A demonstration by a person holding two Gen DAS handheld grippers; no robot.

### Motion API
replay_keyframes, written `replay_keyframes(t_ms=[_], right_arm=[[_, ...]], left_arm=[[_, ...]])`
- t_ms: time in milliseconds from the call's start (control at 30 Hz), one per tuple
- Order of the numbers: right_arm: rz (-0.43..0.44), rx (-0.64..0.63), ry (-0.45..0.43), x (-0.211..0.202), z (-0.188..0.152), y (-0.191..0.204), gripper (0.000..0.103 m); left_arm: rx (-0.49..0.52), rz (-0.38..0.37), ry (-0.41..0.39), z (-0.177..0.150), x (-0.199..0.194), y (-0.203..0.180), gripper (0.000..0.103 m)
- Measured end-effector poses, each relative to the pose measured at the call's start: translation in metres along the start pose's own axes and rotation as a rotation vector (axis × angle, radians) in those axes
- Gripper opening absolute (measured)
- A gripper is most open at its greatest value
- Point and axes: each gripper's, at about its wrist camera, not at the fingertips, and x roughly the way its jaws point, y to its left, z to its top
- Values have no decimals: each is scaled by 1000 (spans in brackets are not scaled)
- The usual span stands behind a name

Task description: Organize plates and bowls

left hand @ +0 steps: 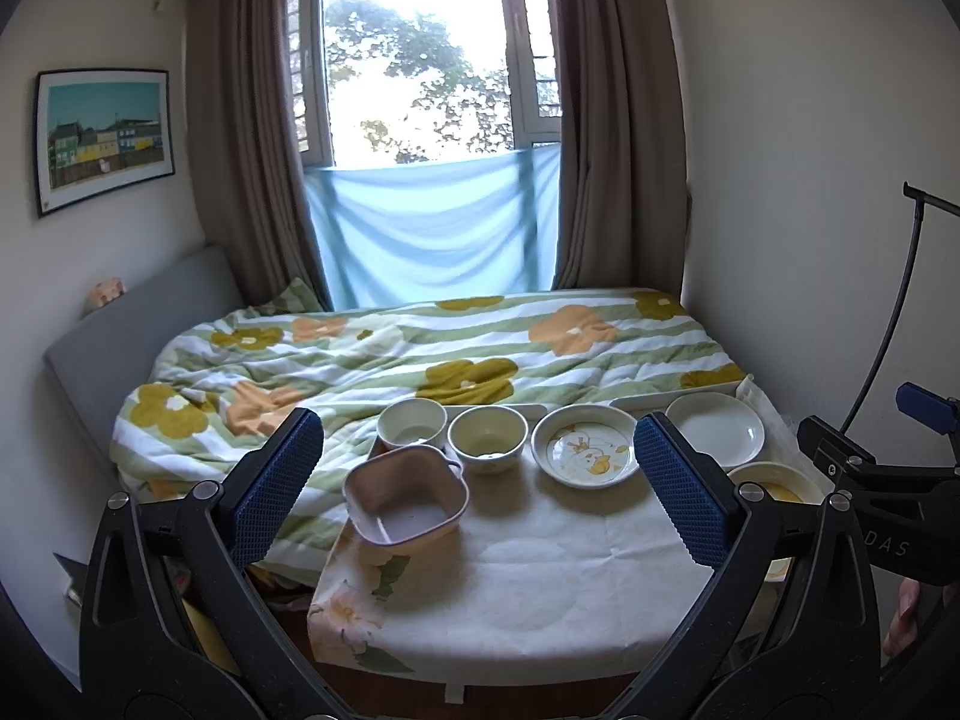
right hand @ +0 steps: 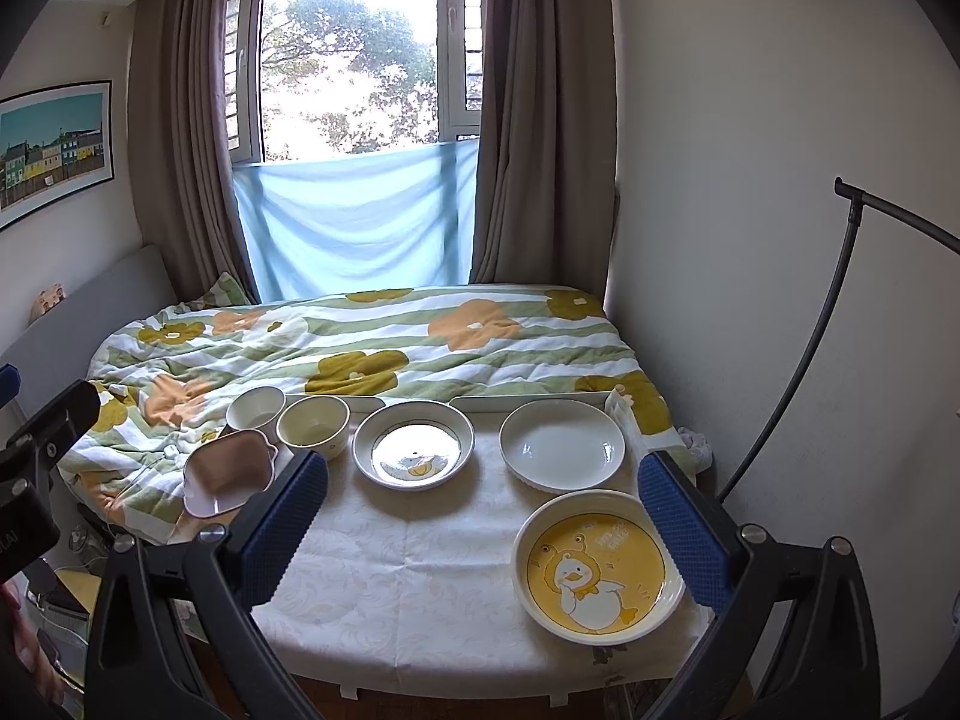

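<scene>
Both grippers — left [left hand: 477, 483] and right [right hand: 483, 525] — hover with jaws wide apart, empty. The yellow duck plate [right hand: 597, 567] lies near the desk [right hand: 420, 570] edge: glazed, slippery, brittle — best pinched by its raised rim.

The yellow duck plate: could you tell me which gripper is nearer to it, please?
Right. The right gripper hangs open just left of the yellow duck plate; the left gripper sits farther left, facing the pink dish.
</scene>
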Motion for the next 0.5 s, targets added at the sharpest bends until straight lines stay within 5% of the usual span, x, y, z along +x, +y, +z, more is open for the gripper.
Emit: replay_keyframes(t_ms=[500], right_arm=[[6,3,1,2,0,3,103]], left_arm=[[20,-9,13,-1,4,2,103]])
